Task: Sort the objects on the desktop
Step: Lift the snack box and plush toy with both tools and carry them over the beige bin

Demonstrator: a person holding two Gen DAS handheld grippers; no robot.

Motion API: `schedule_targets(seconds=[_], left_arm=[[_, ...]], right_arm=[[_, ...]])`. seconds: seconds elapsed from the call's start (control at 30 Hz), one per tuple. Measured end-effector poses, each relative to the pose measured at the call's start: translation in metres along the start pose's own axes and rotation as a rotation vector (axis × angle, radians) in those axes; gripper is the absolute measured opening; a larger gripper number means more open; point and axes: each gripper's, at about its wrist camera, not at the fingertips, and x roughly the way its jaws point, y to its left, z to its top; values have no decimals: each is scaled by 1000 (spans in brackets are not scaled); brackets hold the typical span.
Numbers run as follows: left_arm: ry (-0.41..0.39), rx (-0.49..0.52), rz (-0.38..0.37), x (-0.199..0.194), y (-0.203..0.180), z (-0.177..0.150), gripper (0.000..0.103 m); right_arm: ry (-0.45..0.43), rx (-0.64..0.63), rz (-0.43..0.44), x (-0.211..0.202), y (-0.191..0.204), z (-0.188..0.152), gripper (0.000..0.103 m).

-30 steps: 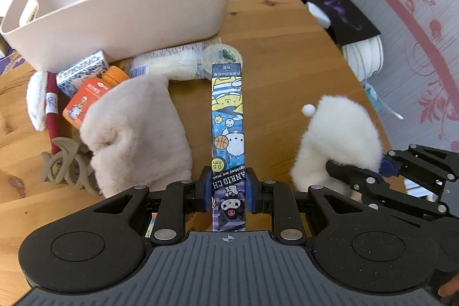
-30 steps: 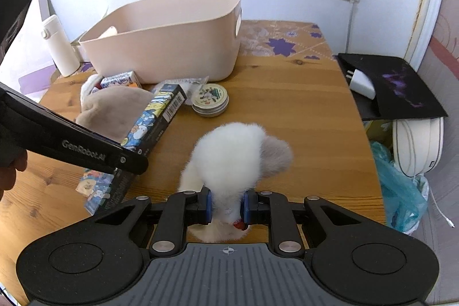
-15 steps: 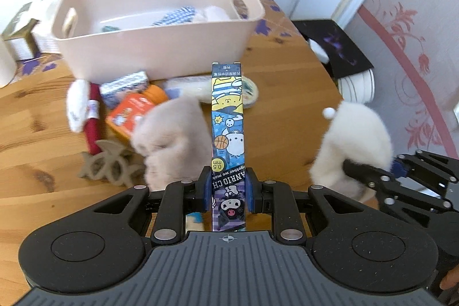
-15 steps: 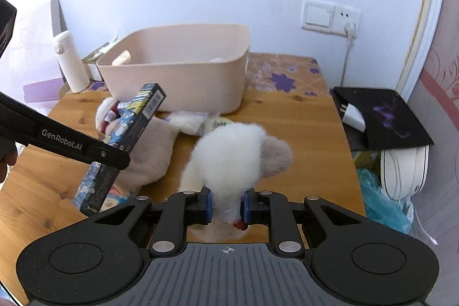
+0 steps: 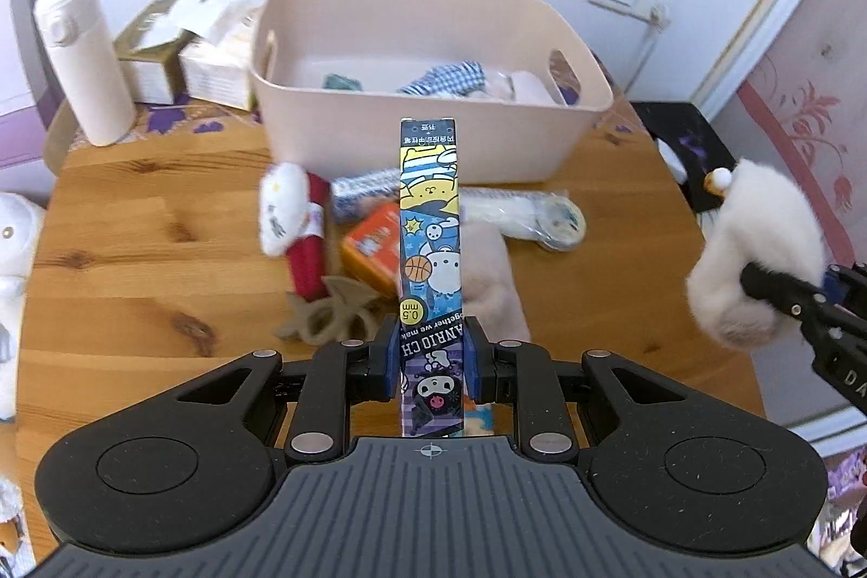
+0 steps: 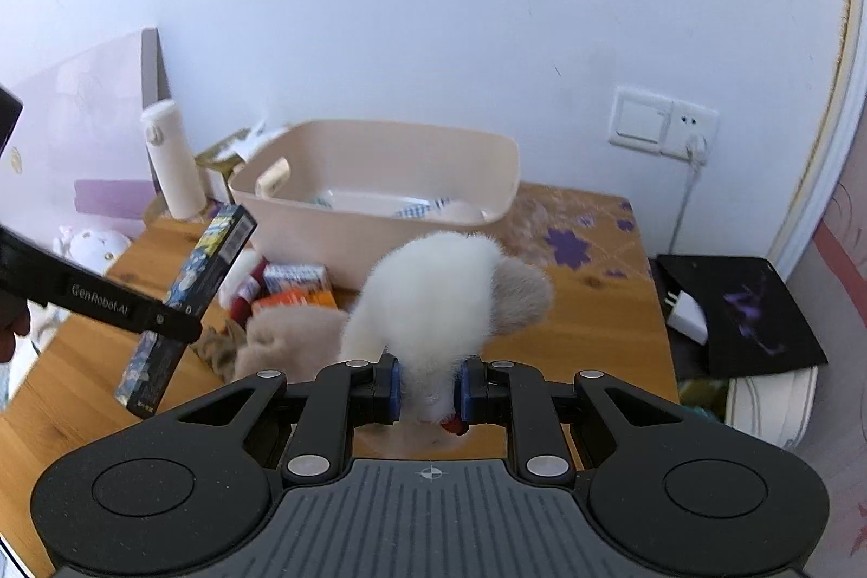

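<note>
Two items are held clear of the wooden table [image 5: 135,220], one per gripper. Nearest in the left wrist view, the left gripper [image 5: 431,364] is clamped narrow on the lower end of a long cartoon-printed pen box [image 5: 431,242], which stands up along the fingers. Judged stiff, light and smooth-sided cardboard; a grip across the flat faces near one end holds, but slipping or tilting is possible if the pressure is light.

The right gripper [image 6: 428,388] is closed on the base of a white fluffy plush toy [image 6: 433,302]. Judged soft, very light and compressible; the pile hides the true body, so a hold deep into the stuffing is preferred over fur alone. No fragility expected.

Beyond the held items, near the middle of the table, lie a beige plush piece [image 5: 490,274], an orange box [image 5: 374,247], a red-and-white plush [image 5: 292,220], a round tin [image 5: 561,220] and a tan hair claw [image 5: 330,312].

Toward the far edge stands the beige storage bin [image 5: 433,128], already holding checked cloth [image 5: 450,77]. A white flask [image 5: 81,58] and tissue boxes [image 5: 179,58] sit at the far left corner.
</note>
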Motion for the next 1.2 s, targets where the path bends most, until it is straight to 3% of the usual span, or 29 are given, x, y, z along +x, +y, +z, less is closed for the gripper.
schedule_targets(seconds=[0.63,1.2], left_arm=[[-193,-6,65,-24,14,81,23],[-219,63,107,45,-1,154,23]], right_arm=[[-103,-48,19,19,2,60,18],[-93,-104,12,107,-18,124,18]])
